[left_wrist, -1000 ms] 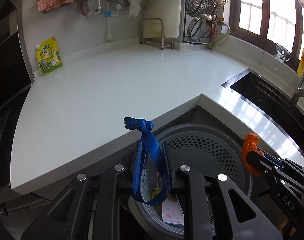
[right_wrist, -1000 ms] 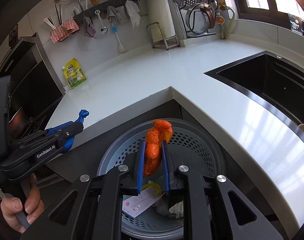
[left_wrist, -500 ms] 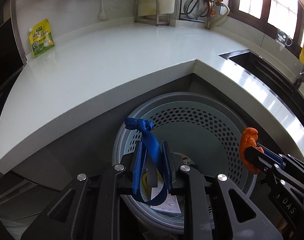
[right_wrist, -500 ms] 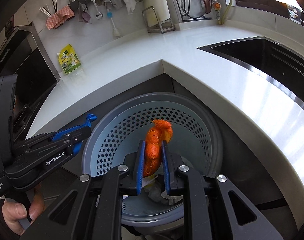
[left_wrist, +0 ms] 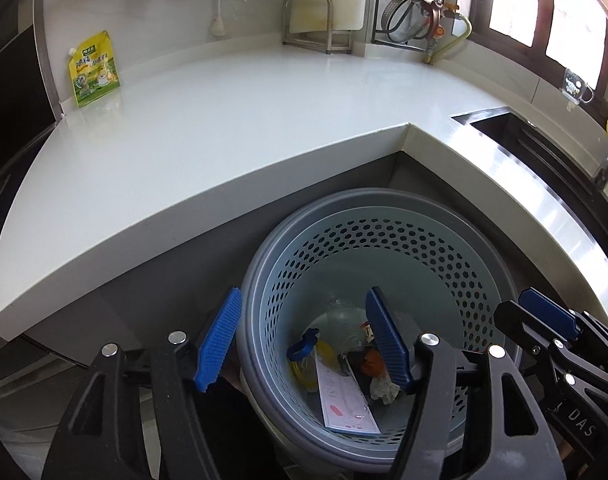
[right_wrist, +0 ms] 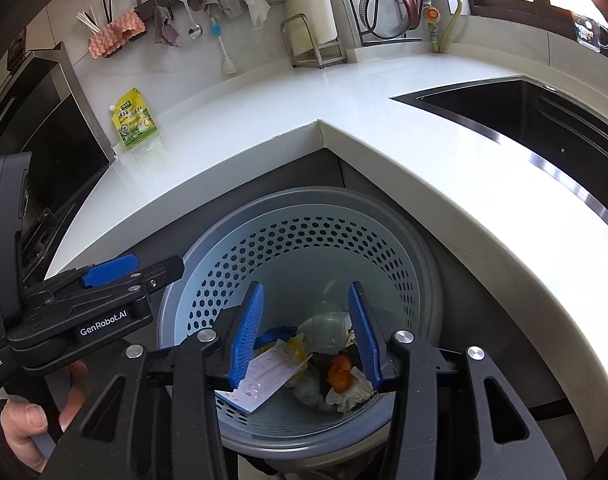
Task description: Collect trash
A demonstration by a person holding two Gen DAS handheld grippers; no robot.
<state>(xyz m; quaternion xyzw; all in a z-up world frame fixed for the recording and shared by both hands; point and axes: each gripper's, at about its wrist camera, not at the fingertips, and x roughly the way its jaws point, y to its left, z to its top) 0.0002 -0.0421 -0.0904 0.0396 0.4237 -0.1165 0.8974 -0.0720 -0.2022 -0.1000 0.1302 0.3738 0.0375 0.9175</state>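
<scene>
Left claw (left_wrist: 304, 336): you are holding it spread wide over the bin (left_wrist: 384, 200), nothing between its blue pads (left_wrist: 217, 340); one pad is hanging outside the rim at 9 o'clock, the other over the inside.

Right claw (right_wrist: 306, 330): you are holding it spread too, empty, both pads (right_wrist: 245, 330) hanging over the bin's mouth. In the left view it is entering at 4 o'clock (left_wrist: 544, 316); in the right view the left claw is entering at 9 o'clock (right_wrist: 111, 272), with your hand (right_wrist: 23, 424) gripping its handle at 8 o'clock.

Bin: grey rim, pale perforated liner, standing in the inner corner under the counter (left_wrist: 223, 120).

Trash, all lying at the bin's bottom:
- blue strap (left_wrist: 302, 344), at 9 o'clock of the pile
- orange scrap (right_wrist: 340, 372), resting on crumpled tissue (right_wrist: 354, 390) at 4 o'clock
- white card (left_wrist: 344, 400) with pink print, at 6 o'clock
- clear bottle (left_wrist: 342, 316), at 12 o'clock
- yellow bit (left_wrist: 304, 368), beside the strap

Counter: yellow pouch (left_wrist: 93, 68) leaning against the wall at 10 o'clock; sink (right_wrist: 544, 120) at 2 o'clock.
</scene>
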